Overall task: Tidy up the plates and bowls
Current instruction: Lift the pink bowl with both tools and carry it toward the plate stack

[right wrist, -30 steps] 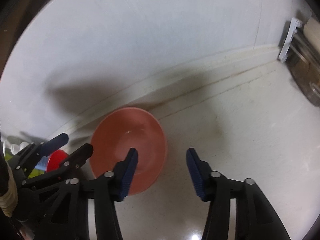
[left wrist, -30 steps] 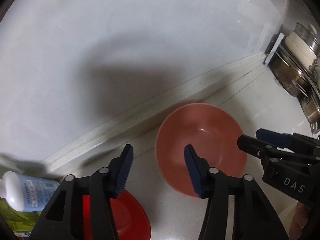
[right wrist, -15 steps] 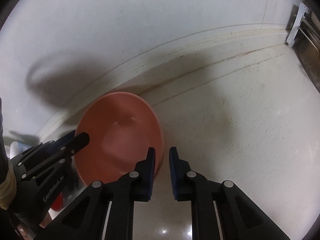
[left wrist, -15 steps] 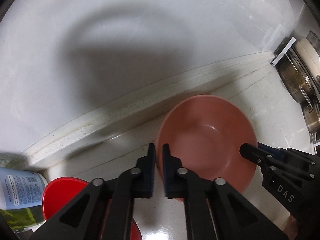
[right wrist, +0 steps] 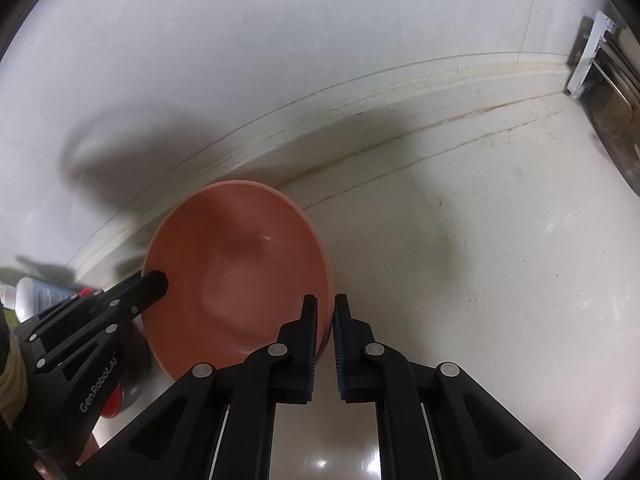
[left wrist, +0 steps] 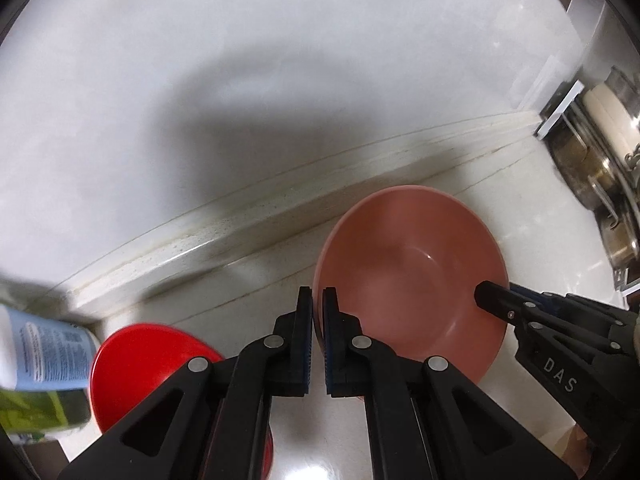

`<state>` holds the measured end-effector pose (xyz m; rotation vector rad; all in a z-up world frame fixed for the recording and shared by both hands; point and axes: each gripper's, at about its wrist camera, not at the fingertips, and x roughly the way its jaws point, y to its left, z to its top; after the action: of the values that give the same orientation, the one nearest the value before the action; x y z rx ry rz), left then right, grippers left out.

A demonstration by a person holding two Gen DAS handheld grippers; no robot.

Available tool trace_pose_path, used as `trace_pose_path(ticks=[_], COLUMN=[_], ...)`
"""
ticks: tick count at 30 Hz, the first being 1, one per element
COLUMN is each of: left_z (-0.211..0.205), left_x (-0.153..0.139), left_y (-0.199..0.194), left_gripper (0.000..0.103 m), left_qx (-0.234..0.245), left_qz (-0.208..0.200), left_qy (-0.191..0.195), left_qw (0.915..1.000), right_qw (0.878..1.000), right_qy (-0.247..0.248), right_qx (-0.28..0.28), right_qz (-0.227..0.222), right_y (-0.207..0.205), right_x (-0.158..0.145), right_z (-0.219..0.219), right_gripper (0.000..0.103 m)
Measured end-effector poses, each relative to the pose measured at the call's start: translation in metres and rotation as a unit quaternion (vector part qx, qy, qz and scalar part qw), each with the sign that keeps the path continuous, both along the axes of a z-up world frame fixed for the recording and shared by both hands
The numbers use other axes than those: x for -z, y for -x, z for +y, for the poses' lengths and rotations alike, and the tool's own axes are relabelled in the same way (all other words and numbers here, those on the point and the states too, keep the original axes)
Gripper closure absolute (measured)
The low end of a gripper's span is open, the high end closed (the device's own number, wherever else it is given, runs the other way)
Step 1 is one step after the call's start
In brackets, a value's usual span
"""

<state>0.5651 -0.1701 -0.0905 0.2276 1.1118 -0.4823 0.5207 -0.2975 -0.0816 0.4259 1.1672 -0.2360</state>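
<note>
The pink bowl (left wrist: 412,276) is gripped on opposite rims, left gripper (left wrist: 317,334) and right gripper (right wrist: 325,342) both clamped on it, near the backsplash ledge (left wrist: 224,236); a red bowl (left wrist: 144,360) is seen left of it

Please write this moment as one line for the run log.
left gripper: shut on pink bowl rim | right gripper: shut on opposite rim | red bowl: on counter, left of pink bowl
</note>
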Motion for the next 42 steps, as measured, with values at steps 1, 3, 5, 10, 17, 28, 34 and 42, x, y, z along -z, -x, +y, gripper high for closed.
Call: trace_pose_path(ticks=[1, 3, 5, 10, 17, 28, 34, 42], left_z=[0.001, 0.004, 0.005, 0.007, 0.017, 0.010, -0.001, -0.012], left_x=[-0.004, -0.011, -0.018, -0.035, -0.059, -0.079, -0.086, -0.086], left_y=[0.004, 0.011, 0.021, 0.048, 0.090, 0.166, 0.203, 0.248], left_gripper=[0.096, 0.096, 0.096, 0.096, 0.096, 0.096, 0.095, 0.095], left_qx=[-0.001, -0.003, -0.002, -0.004, 0.002, 0.017, 0.037, 0.058], left_qz=[-0.002, -0.005, -0.010, -0.018, -0.034, -0.037, -0.040, -0.038], left_qy=[0.003, 0.006, 0.008, 0.016, 0.032, 0.051, 0.057, 0.059], left_qw=[1.0000, 1.0000, 0.9999, 0.9997, 0.9989, 0.9979, 0.9969, 0.9958], right_qw=[1.000, 1.000, 1.000, 1.000, 0.999, 0.998, 0.997, 0.996], right_qy=[-0.001, -0.001, -0.001, 0.003, 0.004, 0.017, 0.024, 0.030], right_qx=[0.000, 0.000, -0.001, 0.002, 0.003, 0.017, 0.030, 0.049], right_qz=[-0.003, -0.006, -0.010, -0.023, -0.039, -0.056, -0.064, -0.063], right_y=[0.002, 0.012, 0.018, 0.038, 0.077, 0.157, 0.200, 0.248], right_x=[-0.003, -0.009, -0.013, -0.028, -0.046, -0.072, -0.083, -0.087], right_z=[0.000, 0.003, 0.003, 0.002, 0.003, -0.005, -0.008, -0.016], right_gripper=[0.093, 0.093, 0.093, 0.093, 0.093, 0.093, 0.093, 0.093])
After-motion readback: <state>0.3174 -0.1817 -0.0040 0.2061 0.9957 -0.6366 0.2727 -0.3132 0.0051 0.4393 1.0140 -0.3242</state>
